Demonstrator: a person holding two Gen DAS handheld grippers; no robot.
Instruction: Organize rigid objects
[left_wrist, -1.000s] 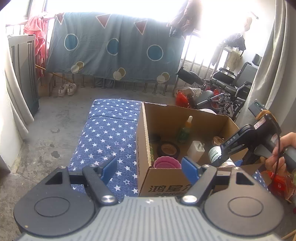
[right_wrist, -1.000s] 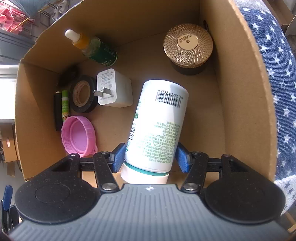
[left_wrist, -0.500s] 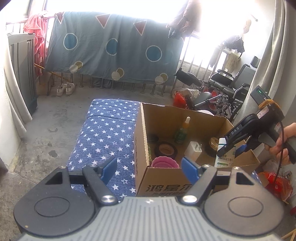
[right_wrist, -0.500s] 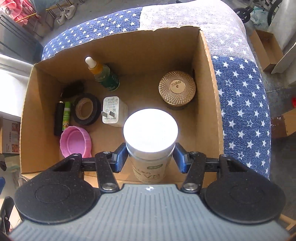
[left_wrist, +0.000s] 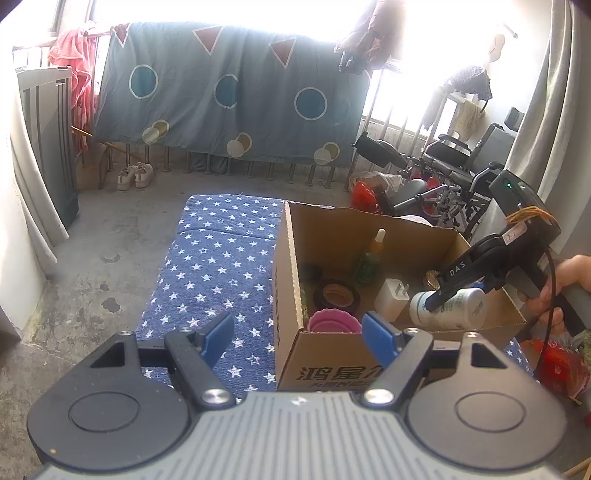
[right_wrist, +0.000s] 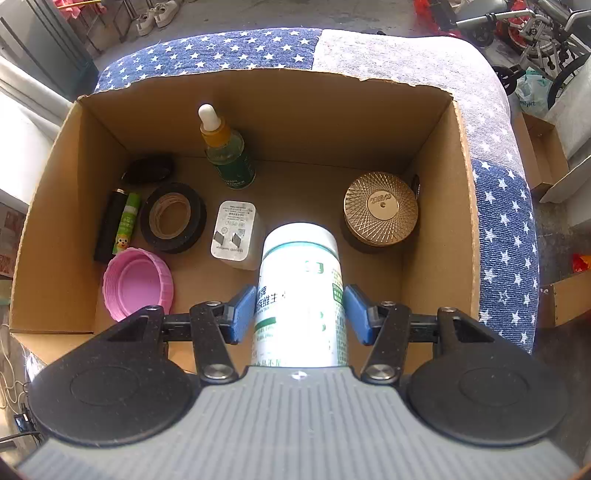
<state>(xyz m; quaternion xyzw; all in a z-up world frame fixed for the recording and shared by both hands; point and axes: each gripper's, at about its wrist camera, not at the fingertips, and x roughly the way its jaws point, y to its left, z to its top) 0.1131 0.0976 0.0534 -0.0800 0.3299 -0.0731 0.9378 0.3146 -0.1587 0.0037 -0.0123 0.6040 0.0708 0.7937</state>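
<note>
My right gripper (right_wrist: 300, 314) is shut on a white bottle with green print (right_wrist: 300, 288), held inside the cardboard box (right_wrist: 436, 192) near its front wall; in the left wrist view the bottle (left_wrist: 448, 309) lies tilted on its side in the right gripper (left_wrist: 447, 291). In the box are a dropper bottle (right_wrist: 225, 151), a black tape roll (right_wrist: 173, 217), a white charger (right_wrist: 236, 234), a pink lid (right_wrist: 137, 283), a gold-lidded jar (right_wrist: 380, 210) and a green glue stick (right_wrist: 127, 223). My left gripper (left_wrist: 298, 338) is open and empty, in front of the box's left corner.
The box (left_wrist: 332, 369) stands on a blue star-print cushion (left_wrist: 218, 266). A black tube (right_wrist: 110, 225) and a dark oval object (right_wrist: 149, 169) lie at the box's left side. A wheelchair (left_wrist: 454, 173) and red bags (left_wrist: 561, 365) are to the right.
The right gripper has turned the white bottle from upright to lying on its side and lowered it toward the box floor. The left gripper has stayed open and nearly still.
</note>
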